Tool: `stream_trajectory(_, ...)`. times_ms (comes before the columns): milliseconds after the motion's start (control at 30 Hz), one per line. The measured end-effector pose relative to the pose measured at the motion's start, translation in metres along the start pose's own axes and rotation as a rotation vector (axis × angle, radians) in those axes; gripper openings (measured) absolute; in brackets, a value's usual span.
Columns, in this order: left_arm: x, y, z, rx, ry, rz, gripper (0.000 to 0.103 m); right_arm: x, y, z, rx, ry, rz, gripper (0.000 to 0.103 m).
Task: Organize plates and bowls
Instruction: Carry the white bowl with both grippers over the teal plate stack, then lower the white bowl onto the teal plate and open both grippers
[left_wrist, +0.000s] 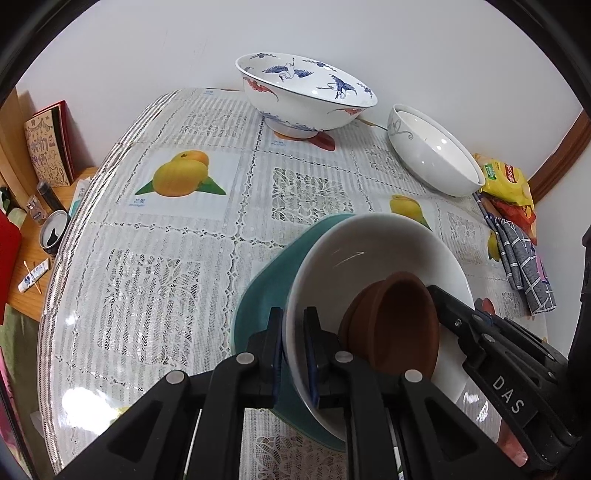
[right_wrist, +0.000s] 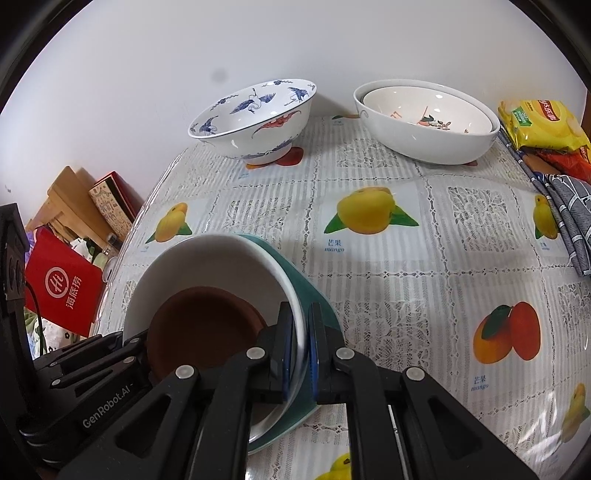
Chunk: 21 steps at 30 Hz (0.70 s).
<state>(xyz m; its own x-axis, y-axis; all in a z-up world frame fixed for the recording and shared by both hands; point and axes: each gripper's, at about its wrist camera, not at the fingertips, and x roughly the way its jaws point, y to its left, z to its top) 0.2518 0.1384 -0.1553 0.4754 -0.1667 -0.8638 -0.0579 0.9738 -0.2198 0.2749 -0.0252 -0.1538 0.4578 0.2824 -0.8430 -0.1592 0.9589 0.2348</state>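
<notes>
A white bowl (left_wrist: 373, 243) sits on a teal plate (left_wrist: 258, 306) and holds a small brown bowl (left_wrist: 399, 325). My left gripper (left_wrist: 293, 339) is shut on the white bowl's left rim. My right gripper (right_wrist: 301, 339) is shut on the opposite rim of the white bowl (right_wrist: 207, 262), above the teal plate (right_wrist: 310, 295); the brown bowl (right_wrist: 203, 328) lies inside. A crane-painted bowl (left_wrist: 306, 92) (right_wrist: 255, 118) and a nested pair of white bowls (left_wrist: 436, 155) (right_wrist: 424, 125) stand at the table's back.
A fruit-print lace tablecloth (right_wrist: 406, 280) covers the table. Snack packets (right_wrist: 543, 125) and a folded grey cloth (right_wrist: 569, 214) lie at the right edge. A cluttered wooden side table (left_wrist: 40, 236) with a red bag (right_wrist: 62, 291) is on the left.
</notes>
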Motion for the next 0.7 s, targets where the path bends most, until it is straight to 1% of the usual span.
stream_trajectory(400,-0.001,0.001,0.0,0.007,0.007,-0.001,0.014,0.001,0.0,0.002,-0.016,0.014,-0.009,0.008)
stream_trajectory(500,-0.003,-0.001,0.0,0.019,0.007,-0.01,0.015,0.001,0.0,0.002,-0.017,0.019,-0.008,0.012)
stream_trajectory(567,-0.009,-0.004,-0.002,0.04,-0.01,0.013,0.018,0.0,-0.002,0.002,-0.018,0.018,-0.004,0.013)
stream_trajectory(633,-0.013,-0.004,-0.003,0.048,-0.013,0.015,0.025,-0.002,-0.002,0.002,-0.018,0.015,-0.004,0.016)
stream_trajectory(700,-0.016,-0.003,-0.004,0.047,-0.016,0.018,0.026,-0.006,-0.004,0.001,-0.019,0.011,-0.004,0.018)
